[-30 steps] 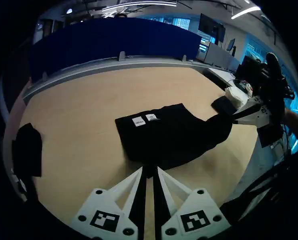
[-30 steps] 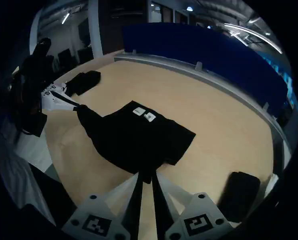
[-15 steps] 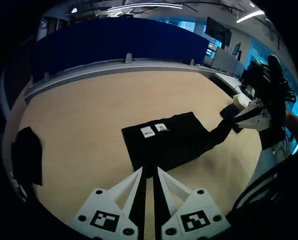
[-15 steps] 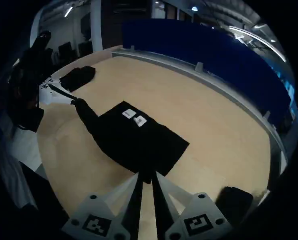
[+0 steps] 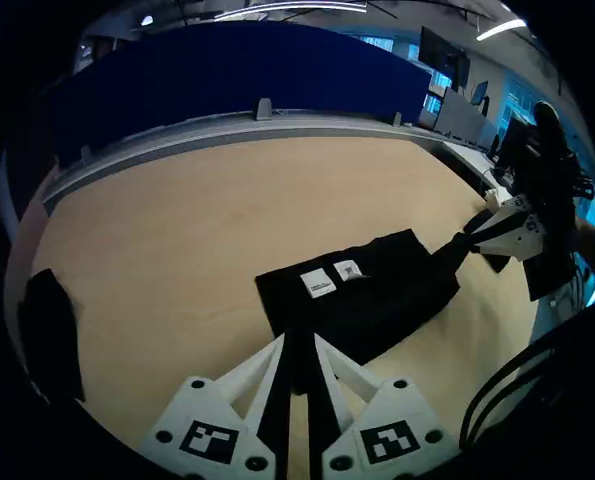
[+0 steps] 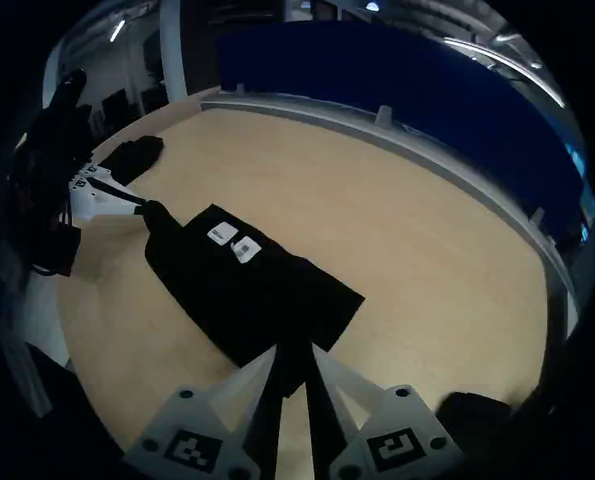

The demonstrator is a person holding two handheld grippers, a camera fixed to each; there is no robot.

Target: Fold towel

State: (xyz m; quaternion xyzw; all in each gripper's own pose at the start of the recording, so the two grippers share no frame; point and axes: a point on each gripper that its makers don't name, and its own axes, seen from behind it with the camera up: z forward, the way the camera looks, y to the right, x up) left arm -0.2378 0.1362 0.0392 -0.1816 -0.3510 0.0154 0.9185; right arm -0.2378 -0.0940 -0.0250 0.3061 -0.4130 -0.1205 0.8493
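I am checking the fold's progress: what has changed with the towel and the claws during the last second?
The black towel, bunched and raised before, has been lowered and pulled flatter onto the table. The left claw and right claw stay shut on its corners. The white labels remain on top.
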